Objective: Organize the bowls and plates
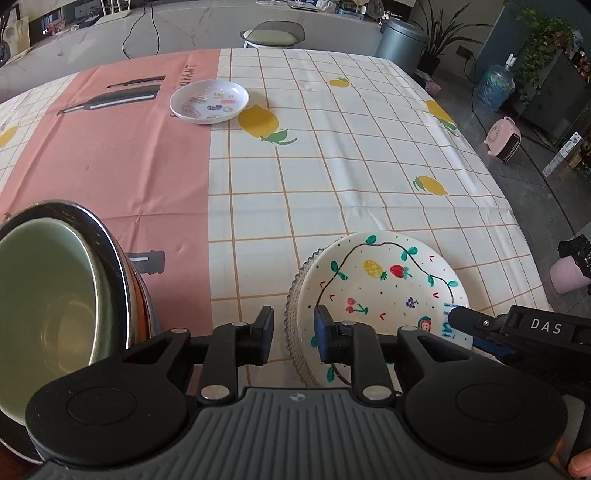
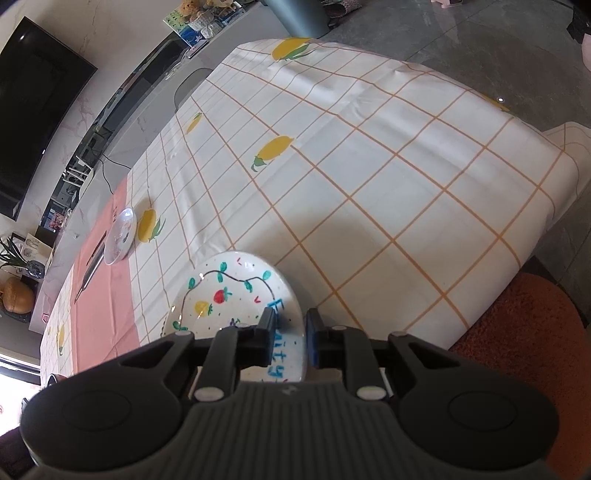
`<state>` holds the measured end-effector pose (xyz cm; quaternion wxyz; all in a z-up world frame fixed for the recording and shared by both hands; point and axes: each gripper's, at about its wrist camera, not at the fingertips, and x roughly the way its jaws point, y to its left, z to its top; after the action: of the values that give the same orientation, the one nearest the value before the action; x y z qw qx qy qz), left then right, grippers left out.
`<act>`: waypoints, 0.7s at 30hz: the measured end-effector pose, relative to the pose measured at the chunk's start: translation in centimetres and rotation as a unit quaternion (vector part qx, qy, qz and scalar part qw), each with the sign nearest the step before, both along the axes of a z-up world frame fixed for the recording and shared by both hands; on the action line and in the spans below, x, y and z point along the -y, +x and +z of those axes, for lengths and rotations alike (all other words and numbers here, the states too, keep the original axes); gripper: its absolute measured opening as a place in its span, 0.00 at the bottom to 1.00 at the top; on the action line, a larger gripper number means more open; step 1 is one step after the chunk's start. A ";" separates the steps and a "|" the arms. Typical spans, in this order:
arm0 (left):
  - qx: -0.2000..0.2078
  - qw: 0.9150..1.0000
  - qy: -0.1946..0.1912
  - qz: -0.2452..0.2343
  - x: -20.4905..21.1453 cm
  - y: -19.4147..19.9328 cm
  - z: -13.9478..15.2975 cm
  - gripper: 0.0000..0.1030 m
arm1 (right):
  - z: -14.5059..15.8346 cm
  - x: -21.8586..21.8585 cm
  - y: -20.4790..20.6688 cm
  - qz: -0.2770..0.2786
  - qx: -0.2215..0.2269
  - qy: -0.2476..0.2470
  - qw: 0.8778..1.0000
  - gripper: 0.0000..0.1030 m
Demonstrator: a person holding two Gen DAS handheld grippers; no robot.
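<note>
Left gripper [image 1: 293, 328]: jaws parted to a middling gap, nothing clamped. Straddled the near-left rim of the beaded glass plate [image 1: 295, 295]; left finger outside the rim over cloth, right finger above the painted fruit plate [image 1: 384, 280].

Painted fruit plate lay nested on the glass plate, both flat on the checked tablecloth [image 1: 332, 177], directly ahead and slightly right of the left gripper. No long axis, being round; rim the only grasp line.

Right gripper [image 2: 291, 330]: placed at the near-right rim of the same painted plate, 1 finger over the lettered face, the other outside the edge. Gap narrow. Could not tell whether the pads actually pinched the rim.

Judged: both grippers equally near this 2-plate stack, on opposite sides of it; coming move likely turned on rim sitting squarely between each pair of fingers before closing.

Just left of the left gripper: green bowl [image 1: 48, 295] nested in a steel bowl [image 1: 107, 236], an orange vessel glimpsed beneath. Close beside, not touching the plates; a possible snag for a leftward swing.

Farther off, well apart: small white sticker-print dish [image 1: 208, 100] at the pink-white seam of the cloth. Open cloth between.

Beyond the table: stool [image 1: 273, 35], grey bin [image 1: 400, 42].
</note>
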<state>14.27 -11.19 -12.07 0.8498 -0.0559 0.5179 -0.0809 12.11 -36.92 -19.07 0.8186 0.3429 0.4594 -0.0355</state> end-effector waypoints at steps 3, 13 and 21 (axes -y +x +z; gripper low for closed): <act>-0.020 1.000 -0.021 0.000 -0.1 0.1 -0.8 0.29 | 0.2 0.2 -0.1 -0.004 0.001 0.002 1.000 0.18; -0.029 0.999 -0.023 -0.008 0.2 0.0 -1.4 0.29 | 0.3 -0.4 -0.1 0.007 -0.010 -0.009 1.000 0.11; -0.037 0.999 -0.031 -0.011 0.1 0.2 -1.4 0.28 | 0.5 -0.5 0.0 0.008 -0.010 -0.021 1.000 0.12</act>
<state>14.47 -11.28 -13.45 0.8270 -0.0790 0.5468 -0.1042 12.13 -36.44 -18.55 0.8212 0.3212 0.4696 -0.0424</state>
